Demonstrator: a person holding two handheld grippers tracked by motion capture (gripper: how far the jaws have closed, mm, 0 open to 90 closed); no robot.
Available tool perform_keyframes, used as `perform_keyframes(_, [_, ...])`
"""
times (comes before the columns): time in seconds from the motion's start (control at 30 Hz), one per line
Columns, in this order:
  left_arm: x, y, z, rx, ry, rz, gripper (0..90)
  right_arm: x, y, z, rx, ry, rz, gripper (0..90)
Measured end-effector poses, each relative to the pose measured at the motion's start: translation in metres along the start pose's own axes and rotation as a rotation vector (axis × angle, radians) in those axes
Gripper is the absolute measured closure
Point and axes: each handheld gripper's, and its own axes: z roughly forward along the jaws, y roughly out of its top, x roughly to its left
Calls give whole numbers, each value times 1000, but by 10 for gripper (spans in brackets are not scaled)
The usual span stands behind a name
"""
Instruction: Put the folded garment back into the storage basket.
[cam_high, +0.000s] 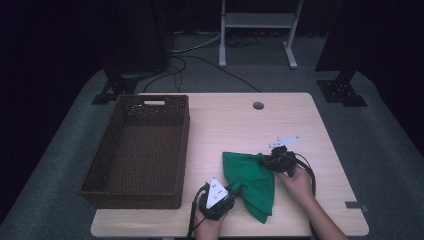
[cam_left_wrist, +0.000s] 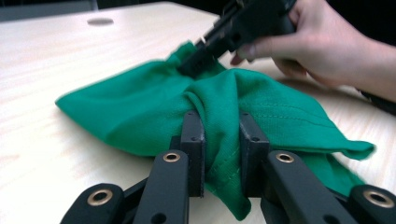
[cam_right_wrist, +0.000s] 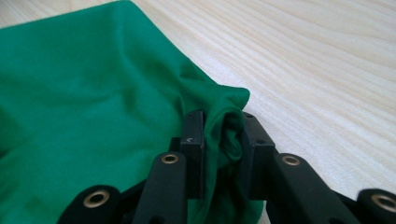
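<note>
A green cloth (cam_high: 250, 182) lies crumpled on the wooden table (cam_high: 230, 120), right of the middle near the front. My left gripper (cam_high: 235, 192) pinches its near left edge; the left gripper view shows a bunched fold of the cloth (cam_left_wrist: 219, 140) squeezed between the two black pads. At the cloth's far right corner my right gripper (cam_high: 264, 160) is shut on a gathered fold, and in the right gripper view the cloth (cam_right_wrist: 93, 116) spreads out to the left of the jaws. In the left gripper view the right gripper (cam_left_wrist: 198, 63) bites the cloth's far side.
A dark brown wicker basket (cam_high: 140, 150) stands on the table's left half, with nothing in it. A round cable hole (cam_high: 258, 105) sits near the far edge. Bare wood lies beyond the cloth and to its right. Dark floor and stand legs surround the table.
</note>
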Motion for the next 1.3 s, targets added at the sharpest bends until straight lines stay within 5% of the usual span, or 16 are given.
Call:
perform_keyframes(0.23, [8, 10, 3, -73, -9, -21, 769, 12, 3, -1, 28, -15, -36, 770])
perform_keyframes(0.7, [21, 67, 1, -158, -8, 18, 769, 21, 23, -18, -9, -5, -32, 781])
perform_keyframes(1.03, [48, 126, -26, -240, 30, 20, 769, 42, 80, -49, -117, -4, -81, 781])
perform_keyframes(1.3, [86, 160, -67, -272, 91, 50, 769, 70, 133, -52, -192, 32, -126, 780])
